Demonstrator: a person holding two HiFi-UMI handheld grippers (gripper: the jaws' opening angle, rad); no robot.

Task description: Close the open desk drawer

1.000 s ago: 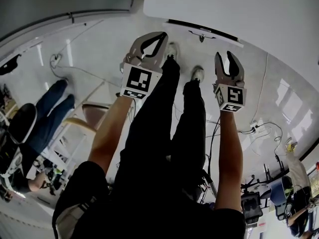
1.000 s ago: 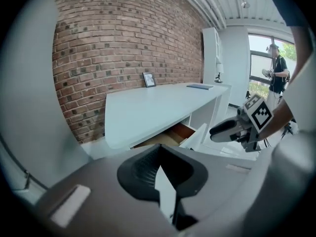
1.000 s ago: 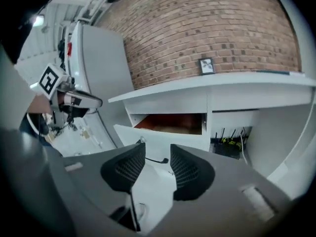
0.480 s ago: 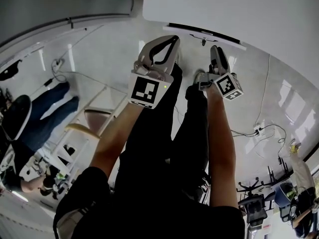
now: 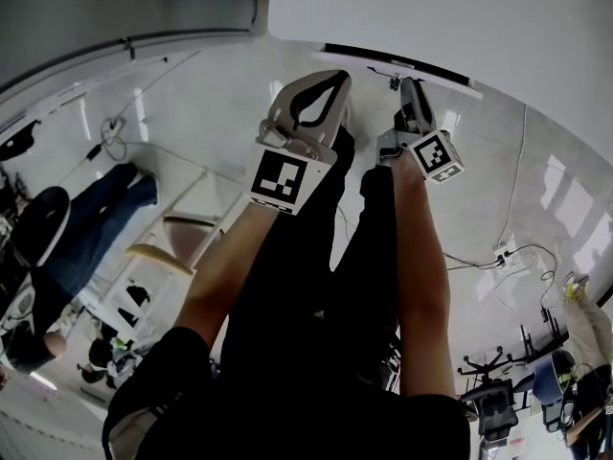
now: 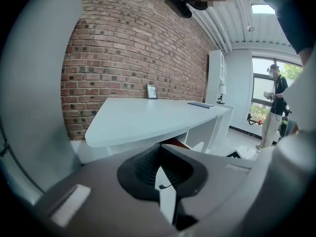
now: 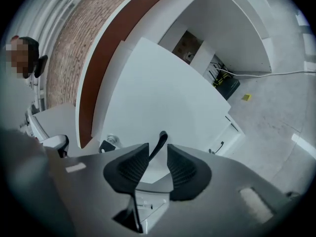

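Observation:
The white desk fills the top of the head view, with its open drawer sticking out below the edge. My right gripper is rolled on its side at the drawer front. In the right gripper view the drawer's thin black handle stands between the jaws of the right gripper; they have just been closing, and a gap still shows beside the handle. My left gripper is shut and empty, held level beside the right one and short of the desk. Its pads meet, and the desk top lies beyond them.
A brick wall backs the desk. A wooden chair and a seated person's legs are at the left. Cables and a power strip lie on the floor at right. Another person stands by a window. A second handled drawer sits lower.
My right gripper has rolled onto its side and dropped toward the drawer front, with the jaws narrowing around the handle. The left gripper has shifted slightly up and toward the desk.

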